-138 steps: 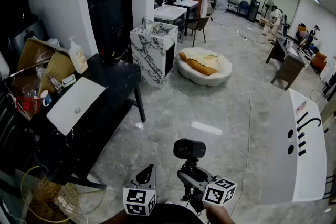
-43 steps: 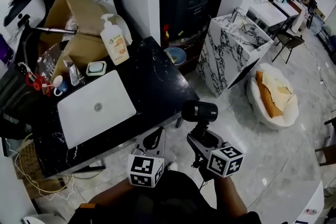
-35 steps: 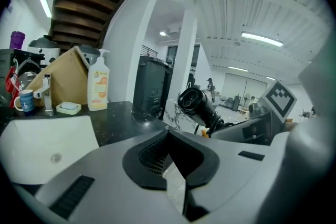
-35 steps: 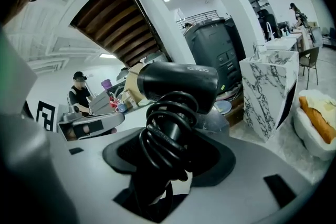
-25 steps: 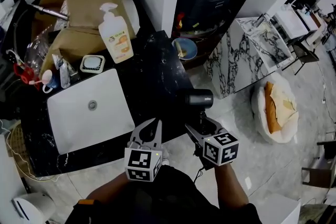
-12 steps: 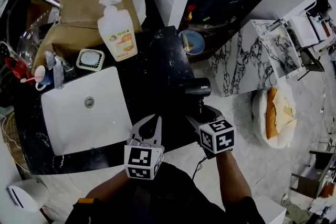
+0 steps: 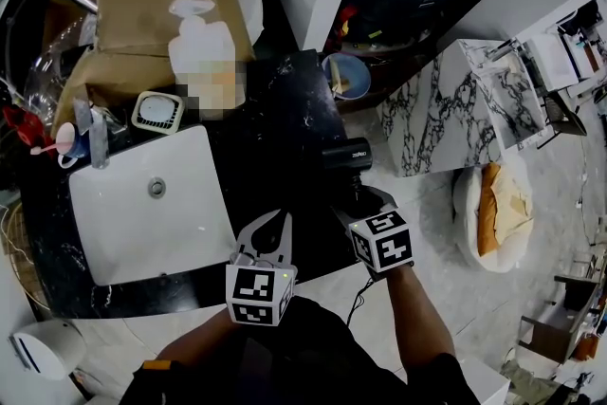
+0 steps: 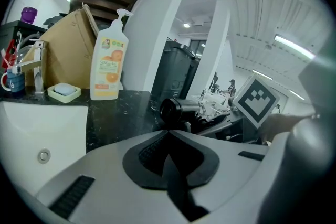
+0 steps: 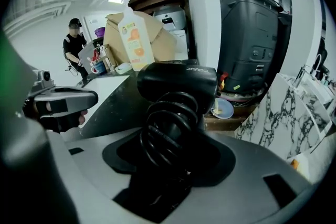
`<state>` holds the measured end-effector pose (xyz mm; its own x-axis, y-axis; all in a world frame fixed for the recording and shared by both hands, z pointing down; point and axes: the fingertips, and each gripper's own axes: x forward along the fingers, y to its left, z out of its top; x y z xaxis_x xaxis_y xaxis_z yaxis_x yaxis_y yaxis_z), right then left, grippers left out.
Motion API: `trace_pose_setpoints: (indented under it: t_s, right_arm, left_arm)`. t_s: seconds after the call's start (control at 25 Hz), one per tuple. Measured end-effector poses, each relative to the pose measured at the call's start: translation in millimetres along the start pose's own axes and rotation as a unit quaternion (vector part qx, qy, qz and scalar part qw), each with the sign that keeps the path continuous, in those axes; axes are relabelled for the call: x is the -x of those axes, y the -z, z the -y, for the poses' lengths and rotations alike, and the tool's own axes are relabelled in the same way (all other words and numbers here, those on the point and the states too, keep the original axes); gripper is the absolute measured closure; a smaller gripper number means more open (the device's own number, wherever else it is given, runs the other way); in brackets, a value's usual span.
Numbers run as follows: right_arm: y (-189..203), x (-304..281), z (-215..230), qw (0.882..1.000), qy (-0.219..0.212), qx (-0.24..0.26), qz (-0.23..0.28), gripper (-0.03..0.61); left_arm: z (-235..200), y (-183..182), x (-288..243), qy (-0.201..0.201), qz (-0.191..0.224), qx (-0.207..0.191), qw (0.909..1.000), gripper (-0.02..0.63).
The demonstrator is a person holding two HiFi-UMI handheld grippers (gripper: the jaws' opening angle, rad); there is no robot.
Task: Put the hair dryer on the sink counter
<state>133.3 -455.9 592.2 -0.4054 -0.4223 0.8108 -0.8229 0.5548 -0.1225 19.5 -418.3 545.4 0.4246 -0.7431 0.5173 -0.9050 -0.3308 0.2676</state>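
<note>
My right gripper [image 7: 363, 196] pinches the hair dryer [image 7: 346, 154] by its cord-wrapped handle over the sink counter [image 7: 275, 133] just ahead; I judge setting it down remains. My left gripper [image 7: 275, 225] is pressed together, empty.

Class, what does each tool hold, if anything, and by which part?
The right tool grips the hair dryer by its cord-wrapped handle; the left tool, jaws together, holds nothing.
</note>
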Motion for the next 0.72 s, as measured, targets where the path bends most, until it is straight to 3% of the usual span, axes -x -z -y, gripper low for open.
trace_pose_setpoints:
  t_s: [0.72]
  right_arm:
    - [-5, -19, 1, 0.998, 0.001, 0.046, -0.036, 0.314]
  left_arm:
    - [19, 4, -29, 0.04, -0.021, 0.002, 0.999, 0.607]
